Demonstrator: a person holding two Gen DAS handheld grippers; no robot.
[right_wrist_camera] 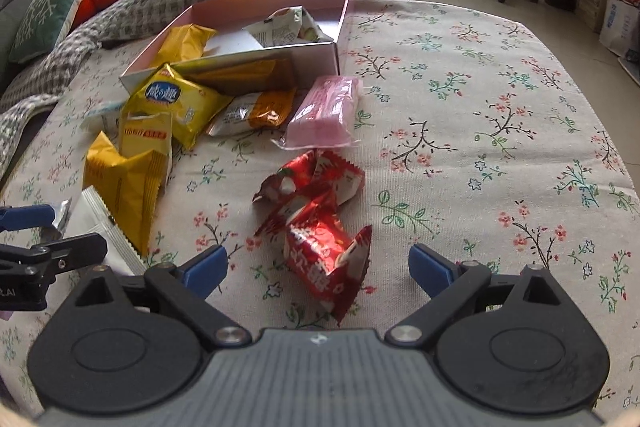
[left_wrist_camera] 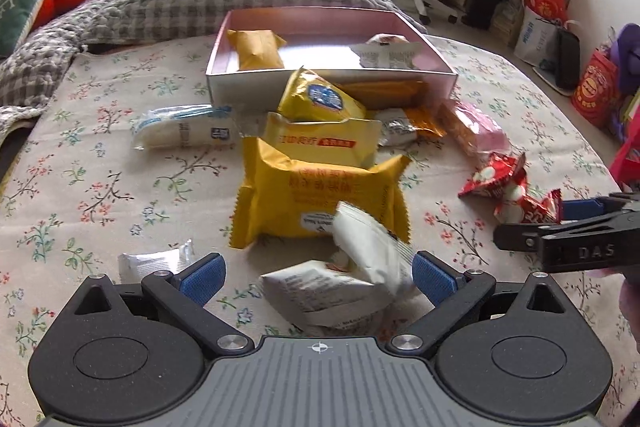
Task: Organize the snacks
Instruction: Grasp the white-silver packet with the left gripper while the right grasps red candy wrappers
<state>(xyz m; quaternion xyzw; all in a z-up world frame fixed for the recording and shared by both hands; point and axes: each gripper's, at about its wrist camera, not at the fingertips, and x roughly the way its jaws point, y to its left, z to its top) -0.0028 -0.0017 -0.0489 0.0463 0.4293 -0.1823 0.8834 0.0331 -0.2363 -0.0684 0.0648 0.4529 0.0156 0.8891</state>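
**Q:** Left wrist view — gripper condition and contents?

**A:** The left gripper (left_wrist_camera: 318,273) has its blue-padded fingers spread wide. Between them lie two crinkled white foil packets (left_wrist_camera: 352,275), one leaning on the other; whether the right pad touches the upper one cannot be told. Just beyond stands a puffy yellow pillow pack (left_wrist_camera: 320,195) with serrated end seals. Behind it, more yellow packs lean against the shallow rectangular box (left_wrist_camera: 332,83), matte pink inside with a silvery outer wall. The box holds a yellow wrapped bar (left_wrist_camera: 258,49) and a white packet. All rests on a floral woven cloth (left_wrist_camera: 100,187).

**Q:** Right wrist view?

**A:** The right gripper (right_wrist_camera: 318,265) is likewise spread, its fingers flanking — not touching — a glossy red foil packet (right_wrist_camera: 328,263), creased and puffed. A second red packet (right_wrist_camera: 316,183) lies just behind it. Further on sits a flat pink block in clear film (right_wrist_camera: 326,111), near the box's front corner. An orange-and-silver wrapper (right_wrist_camera: 256,113) lies beside it.
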